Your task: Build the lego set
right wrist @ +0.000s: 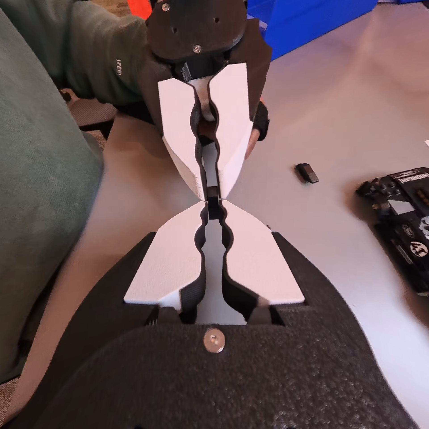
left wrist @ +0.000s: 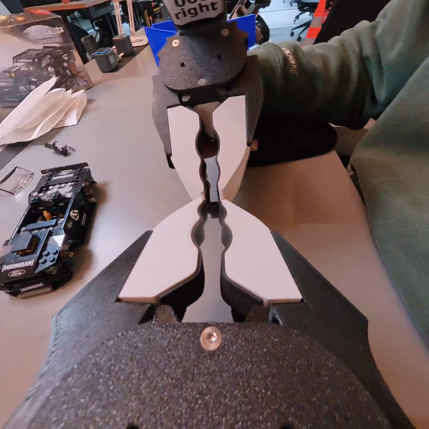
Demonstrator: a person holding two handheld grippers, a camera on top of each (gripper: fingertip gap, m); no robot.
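above table, both jaws pinching black piece

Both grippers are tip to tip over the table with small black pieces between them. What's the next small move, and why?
Probably press the two tips gently together along their shared line. The left gripper and right gripper meet tip to tip, each pinching a small black piece that lines up with the other's. Whether they have already clicked together cannot be told; the car waits aside on the table.

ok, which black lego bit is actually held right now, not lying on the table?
The small black piece pinched between both grippers' jaws, tip to tip above the table. The black wedge piece lies loose on the table, beside the car model.
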